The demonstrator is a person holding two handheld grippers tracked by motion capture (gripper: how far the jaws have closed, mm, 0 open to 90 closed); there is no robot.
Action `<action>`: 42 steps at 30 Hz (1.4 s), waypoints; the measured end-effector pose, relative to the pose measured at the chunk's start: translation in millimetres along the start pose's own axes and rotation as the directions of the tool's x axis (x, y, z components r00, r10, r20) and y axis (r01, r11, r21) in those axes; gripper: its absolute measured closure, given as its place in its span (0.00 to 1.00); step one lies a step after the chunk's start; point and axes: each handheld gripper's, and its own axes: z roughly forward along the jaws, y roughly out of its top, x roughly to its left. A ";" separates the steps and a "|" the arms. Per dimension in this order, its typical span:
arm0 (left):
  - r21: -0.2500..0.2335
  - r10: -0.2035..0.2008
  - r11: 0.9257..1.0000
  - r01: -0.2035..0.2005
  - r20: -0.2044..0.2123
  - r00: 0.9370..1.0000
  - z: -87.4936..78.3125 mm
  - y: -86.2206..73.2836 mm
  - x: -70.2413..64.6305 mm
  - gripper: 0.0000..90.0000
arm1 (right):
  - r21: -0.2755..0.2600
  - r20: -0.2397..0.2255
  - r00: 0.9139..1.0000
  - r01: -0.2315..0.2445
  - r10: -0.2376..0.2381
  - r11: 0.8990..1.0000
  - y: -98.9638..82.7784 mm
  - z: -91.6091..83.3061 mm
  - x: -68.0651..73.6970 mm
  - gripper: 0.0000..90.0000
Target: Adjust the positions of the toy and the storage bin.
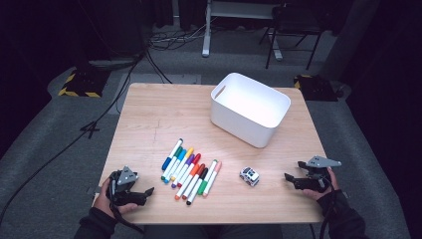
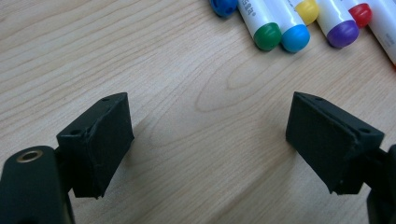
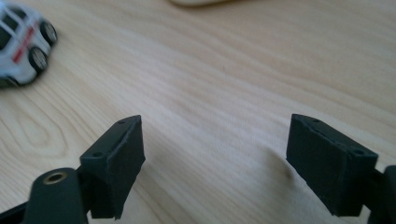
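Markers (image 1: 191,172) in a row near the bottom middle of the high view, side by side on the wooden table (image 1: 159,114), tilted a bit. Caps of many colours: blue, green, yellow, purple, red, orange, black, pink. Toy car (image 1: 249,176) just right of the row, small and white, on its wheels, not touching any marker. White bin (image 1: 239,127) higher up, right of the middle, open at the top, well apart from the car and the row.

Left gripper (image 1: 148,195) at the lower left, down by the near edge of the table, pointing right toward the markers but not touching them. Jaws wide apart, let go, nothing between them but bare wood. Same in the left gripper view: left gripper (image 2: 210,140) with two black pads far from each other. Round marker ends along the top edge there: green cap (image 2: 267,36), light blue cap (image 2: 295,37), purple cap (image 2: 343,33).

Right gripper (image 1: 293,170) at the lower right, pointing left toward the toy car, near it, not touching. Jaws spread wide too, holding nothing. In the right gripper view, bare table between the two black pads of the right gripper (image 3: 215,154). Toy car (image 3: 21,44) at the upper left corner there, blurry, with dark wheels and a red stripe.
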 end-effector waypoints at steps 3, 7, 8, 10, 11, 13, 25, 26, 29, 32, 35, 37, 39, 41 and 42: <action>0.001 -0.004 1.000 0.004 -0.004 1.000 0.0 0.1 -0.4 0.17 | -0.034 -0.013 1.000 -0.016 0.015 0.999 2.8 -1.2 -2.5 0.24; -0.004 -0.004 1.000 0.004 -0.004 1.000 0.4 -0.2 -1.2 0.17 | -0.045 -0.015 1.000 -0.008 0.008 0.999 7.5 -2.7 -1.8 0.25; -0.003 -0.005 1.000 0.005 -0.004 1.000 0.3 -0.2 -1.4 0.17 | -0.060 -0.015 1.000 -0.015 0.014 0.998 9.1 -3.2 -1.5 0.25; -0.001 -0.004 1.000 0.004 -0.012 1.000 -0.1 -0.3 -1.8 0.17 | -0.086 -0.007 1.000 0.001 -0.001 0.996 17.7 -8.7 -0.3 0.26; -0.001 -0.004 1.000 0.004 -0.012 1.000 -0.1 -0.3 -1.8 0.18 | -0.104 -0.010 1.000 0.001 -0.002 0.995 21.8 -11.4 0.6 0.26; -0.002 -0.004 1.000 0.004 -0.013 1.000 -0.1 -0.3 -1.8 0.18 | -0.120 -0.019 1.000 0.003 -0.005 0.993 26.5 -14.3 1.7 0.27; -0.004 0.008 1.000 -0.008 0.004 1.000 1.4 0.9 -4.7 0.17 | -0.258 -0.025 0.981 0.178 -0.191 0.949 127.2 -32.6 31.5 0.37; -0.005 0.010 1.000 -0.010 -0.001 1.000 1.2 1.0 -4.6 0.17 | -0.261 -0.024 0.980 0.185 -0.198 0.947 133.6 -33.1 34.0 0.38; -0.004 0.010 1.000 -0.010 0.000 1.000 1.1 1.0 -4.5 0.17 | -0.258 -0.024 0.977 0.200 -0.213 0.945 144.5 -32.7 37.0 0.40; -0.005 0.009 1.000 -0.009 -0.001 1.000 1.2 0.9 -4.6 0.17 | -0.242 -0.017 0.970 0.232 -0.243 0.942 161.5 -24.5 40.1 0.42; -0.005 0.009 1.000 -0.009 0.001 1.000 1.4 1.1 -4.6 0.17 | -0.220 -0.033 0.967 0.239 -0.252 0.946 173.2 -16.3 42.3 0.44; -0.003 0.010 1.000 -0.010 0.005 1.000 1.7 1.4 -4.5 0.17 | -0.189 -0.037 0.965 0.250 -0.261 0.950 180.4 -7.8 44.6 0.48; -0.002 0.010 1.000 -0.010 0.006 1.000 1.7 1.5 -4.5 0.17 | -0.139 -0.015 0.965 0.256 -0.261 0.957 186.1 3.0 47.0 0.52; -0.002 0.009 1.000 -0.009 0.005 1.000 1.7 1.5 -4.5 0.17 | -0.108 -0.025 0.967 0.249 -0.253 0.963 189.8 12.8 48.4 0.59; -0.002 0.009 1.000 -0.009 0.005 1.000 1.7 1.5 -4.5 0.17 | -0.101 -0.034 0.966 0.253 -0.257 0.962 191.3 17.2 48.5 0.60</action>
